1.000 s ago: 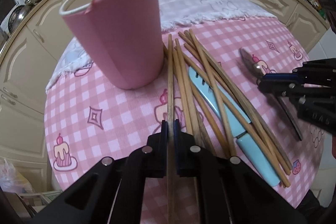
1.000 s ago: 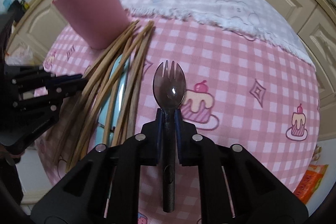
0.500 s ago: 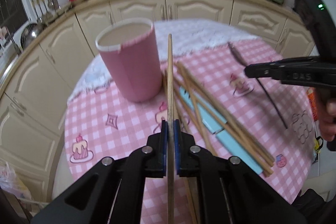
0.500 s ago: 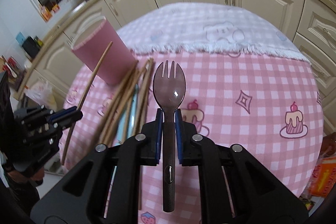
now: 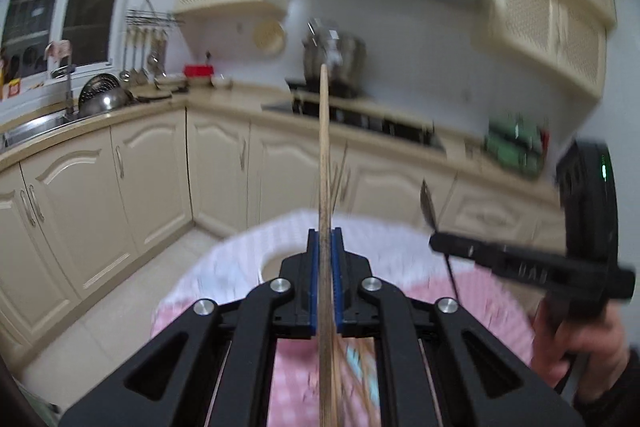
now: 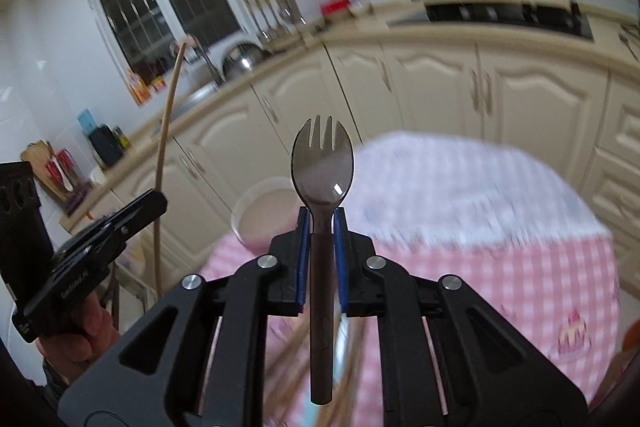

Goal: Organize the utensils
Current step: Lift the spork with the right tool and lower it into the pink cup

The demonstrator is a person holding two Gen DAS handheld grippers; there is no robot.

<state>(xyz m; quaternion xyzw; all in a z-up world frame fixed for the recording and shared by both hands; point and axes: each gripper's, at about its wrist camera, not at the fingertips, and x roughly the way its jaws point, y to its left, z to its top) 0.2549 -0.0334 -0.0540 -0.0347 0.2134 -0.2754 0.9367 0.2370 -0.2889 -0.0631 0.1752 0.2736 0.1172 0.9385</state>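
Note:
My left gripper [image 5: 324,233] is shut on a wooden chopstick [image 5: 325,155] and holds it upright, high above the table. My right gripper [image 6: 322,213] is shut on a dark metal spork [image 6: 322,163], tines up. The pink cup [image 6: 262,215] stands below on the pink checked tablecloth [image 6: 500,267]; only its rim [image 5: 267,265] shows in the left wrist view. Several chopsticks [image 5: 352,379] and a light blue utensil [image 5: 362,367] lie on the table under the left gripper. The right gripper [image 5: 434,241] shows at right in the left wrist view, and the left gripper [image 6: 160,201] at left in the right wrist view.
Cream kitchen cabinets [image 5: 152,179] and a counter with a sink [image 5: 36,131] and stove [image 5: 360,119] surround the round table. A white cloth [image 6: 460,171] covers the table's far half.
Both grippers have risen and tilted up from the table with their utensils still held. The views now look toward the cabinets and wall instead of down at the tabletop.

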